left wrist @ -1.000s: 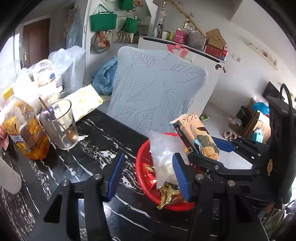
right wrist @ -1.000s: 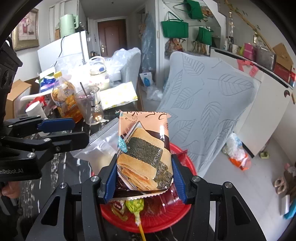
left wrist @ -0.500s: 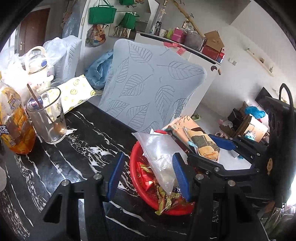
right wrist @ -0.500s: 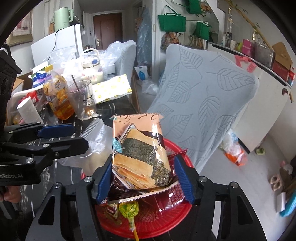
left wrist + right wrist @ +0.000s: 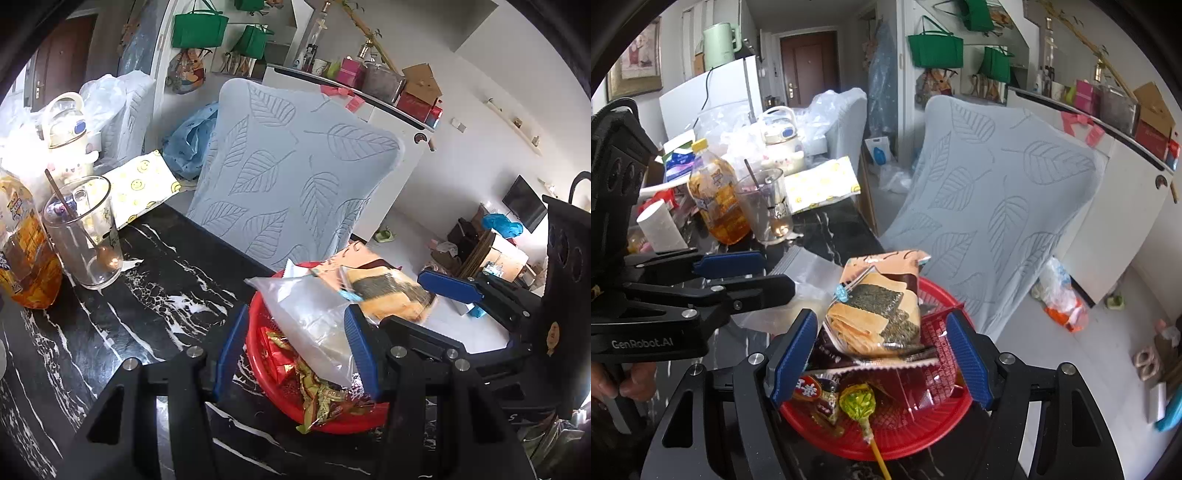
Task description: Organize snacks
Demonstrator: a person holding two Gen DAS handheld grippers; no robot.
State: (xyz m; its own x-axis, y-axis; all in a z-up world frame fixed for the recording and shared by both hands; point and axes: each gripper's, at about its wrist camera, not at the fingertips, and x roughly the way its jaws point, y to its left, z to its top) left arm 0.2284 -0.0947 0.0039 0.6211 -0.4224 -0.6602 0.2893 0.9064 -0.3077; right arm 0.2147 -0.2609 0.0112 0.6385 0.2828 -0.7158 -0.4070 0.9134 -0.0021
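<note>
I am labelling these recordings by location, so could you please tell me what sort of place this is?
Most likely a lived-in home, a dining corner open to a hallway. A black marble table holds a red snack basket; a fabric-covered chair stands beside it, and a fridge by the entrance door.

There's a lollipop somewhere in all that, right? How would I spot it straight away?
Find the black marble table, then the red basket at its near edge, piled with snack packets. The lollipop lies at the front of that basket, below the seaweed snack packet. It alone has a round yellow-green wrapped head on a thin yellow stick.
</note>
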